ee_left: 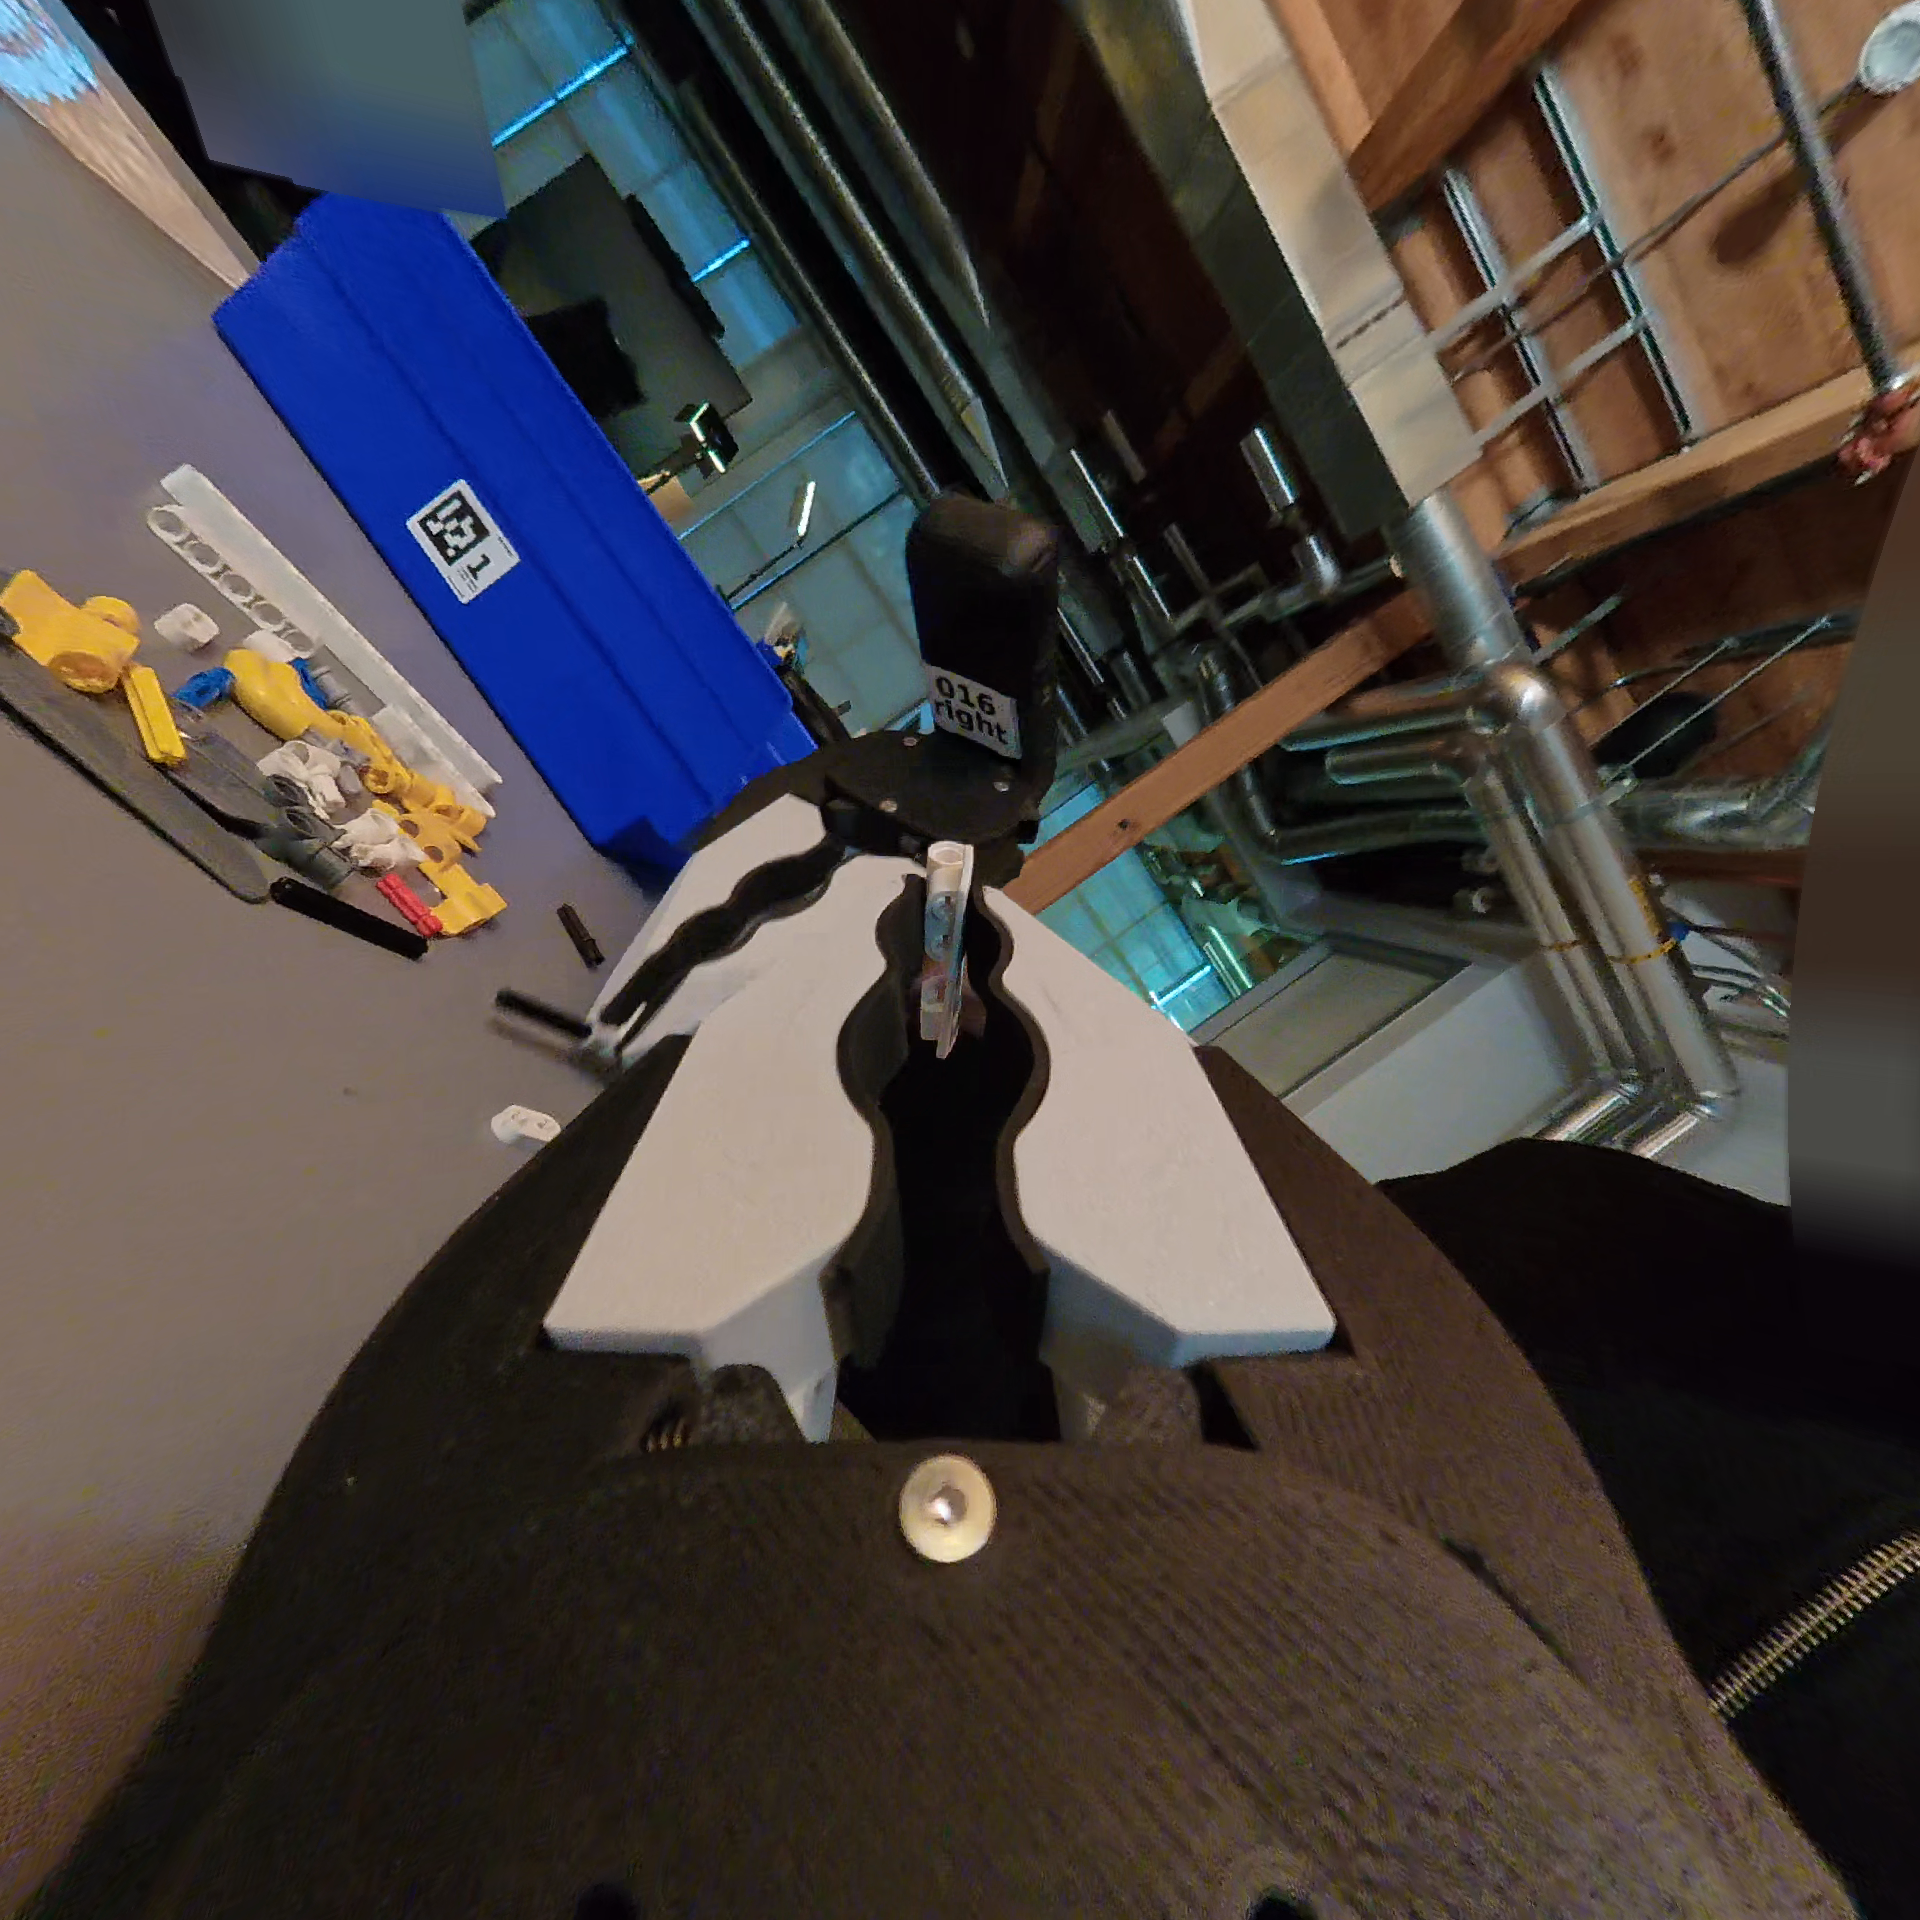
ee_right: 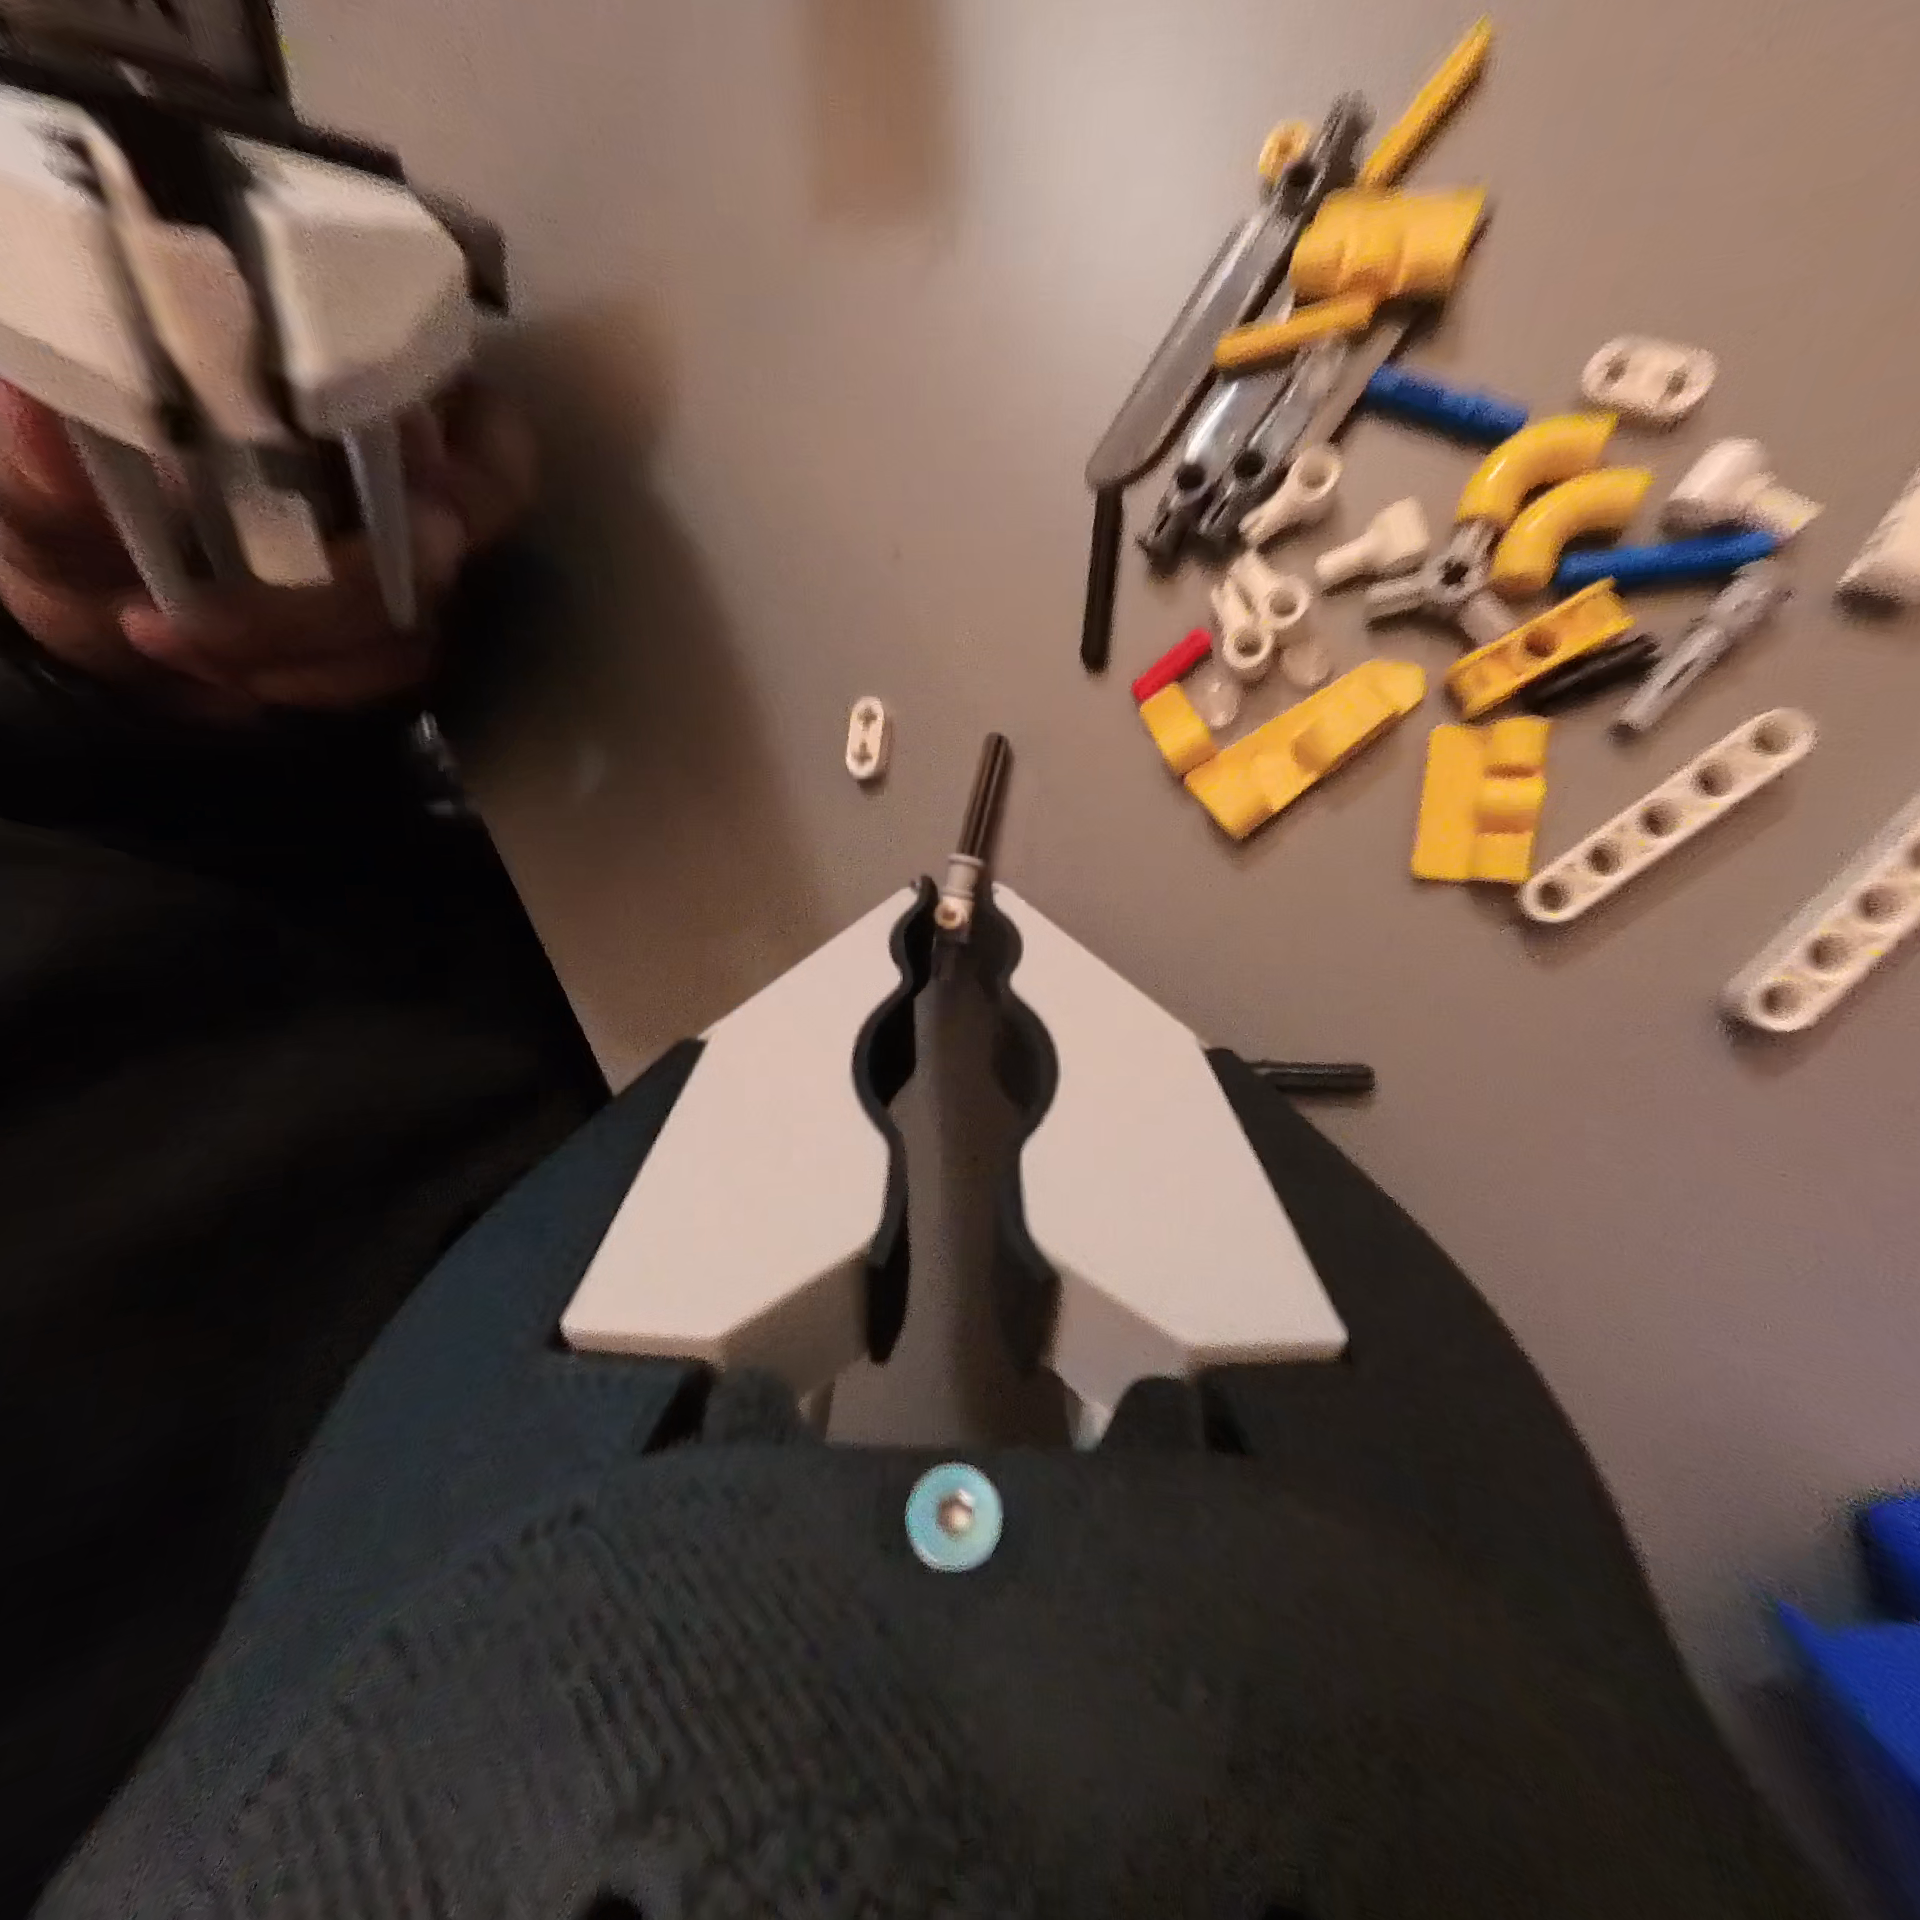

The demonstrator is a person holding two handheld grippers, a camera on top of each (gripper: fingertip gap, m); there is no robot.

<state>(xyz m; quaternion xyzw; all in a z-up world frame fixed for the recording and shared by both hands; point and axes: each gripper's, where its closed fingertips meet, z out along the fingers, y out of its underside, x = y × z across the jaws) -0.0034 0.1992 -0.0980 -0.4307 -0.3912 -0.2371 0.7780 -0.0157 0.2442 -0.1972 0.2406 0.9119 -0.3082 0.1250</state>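
- Left gripper [ee_left: 948, 914] pinches a thin white plate [ee_left: 943, 961] edge-on.
- Right gripper [ee_right: 961, 914] clamps a black axle [ee_right: 982, 795] with a grey bush [ee_right: 964, 878].
- Loose parts [ee_right: 1455, 540] lie mid-bench; blue bin [ee_left: 499, 520] beyond.

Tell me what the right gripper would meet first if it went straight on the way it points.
Probably the bare grey table. The right gripper is shut on a black axle with a grey bush, whose tip leads; the small white link lies just left of that line. Depth is unclear.

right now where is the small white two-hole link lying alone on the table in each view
Left wrist view: low left of centre, white link just beside the left tool's left finger.
Right wrist view: white link left of the black axle in the right tool.
Shared landmark: the yellow parts pile.
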